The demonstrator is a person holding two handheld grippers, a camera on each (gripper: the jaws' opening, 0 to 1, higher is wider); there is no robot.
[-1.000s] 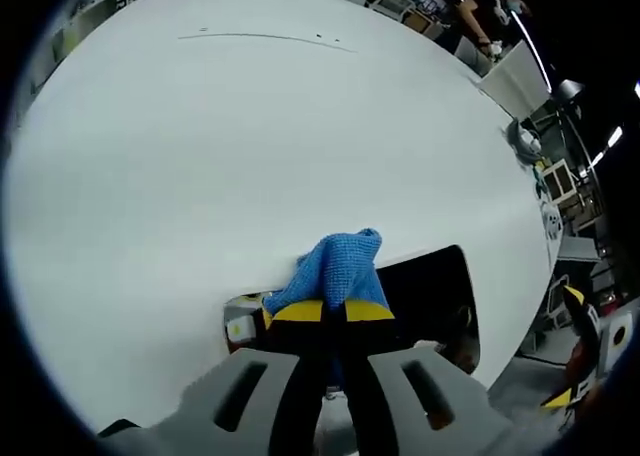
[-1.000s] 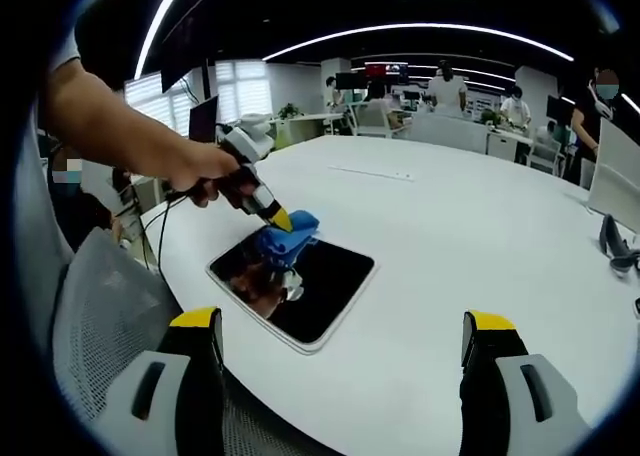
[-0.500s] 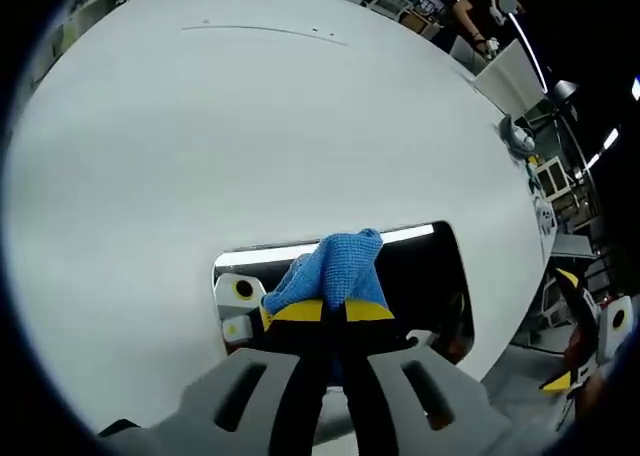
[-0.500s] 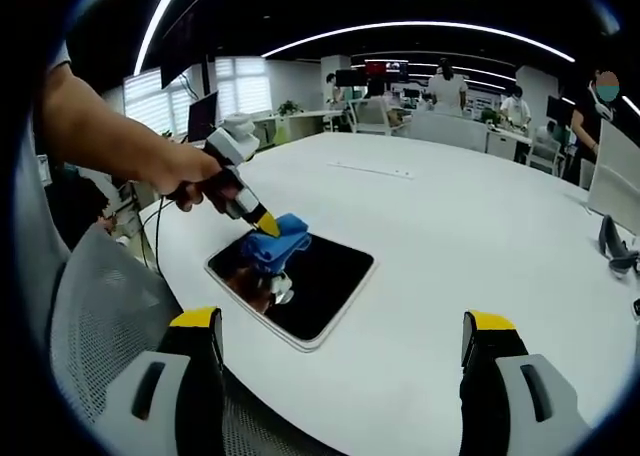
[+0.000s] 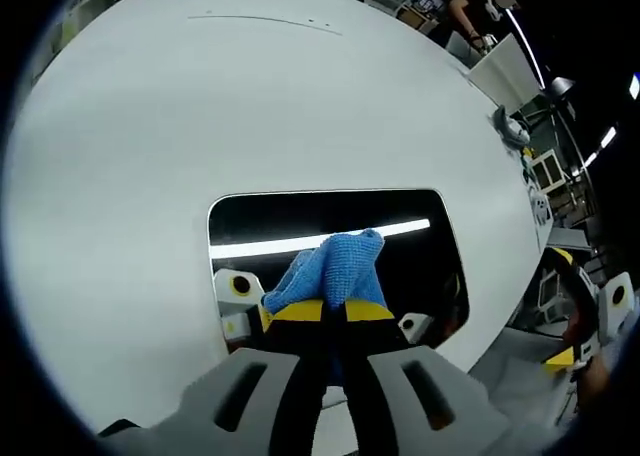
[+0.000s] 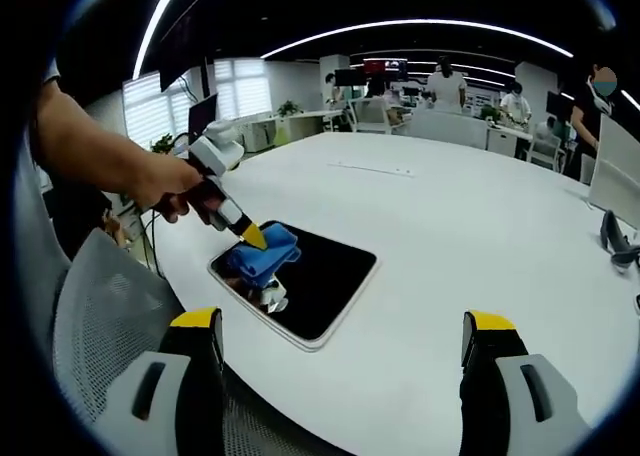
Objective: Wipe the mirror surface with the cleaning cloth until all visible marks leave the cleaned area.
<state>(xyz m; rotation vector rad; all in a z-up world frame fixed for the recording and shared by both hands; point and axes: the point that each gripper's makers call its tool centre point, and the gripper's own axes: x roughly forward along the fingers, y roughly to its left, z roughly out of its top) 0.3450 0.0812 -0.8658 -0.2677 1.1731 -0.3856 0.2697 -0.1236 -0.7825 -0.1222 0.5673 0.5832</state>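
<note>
A dark rectangular mirror (image 5: 420,261) (image 6: 325,281) lies flat near the front edge of a big white round table (image 5: 250,106) (image 6: 470,226). My left gripper (image 5: 335,311) (image 6: 252,238) is shut on a blue cleaning cloth (image 5: 340,266) (image 6: 262,255), which rests on the mirror's near-left part. The glass reflects a ceiling light strip and the gripper. In the right gripper view my right gripper (image 6: 340,331) stands open with nothing between its fingers, off the table edge and short of the mirror.
A person's hand and forearm (image 6: 110,151) hold the left gripper. A grey mesh chair (image 6: 95,316) stands at the table's left front. People and desks (image 6: 450,101) fill the far room. A dark object (image 6: 612,241) sits at the table's right edge.
The left gripper has dragged the blue cloth toward the mirror's near-left corner. In the left gripper view more of the mirror now shows ahead of the cloth. The right gripper stays put.
</note>
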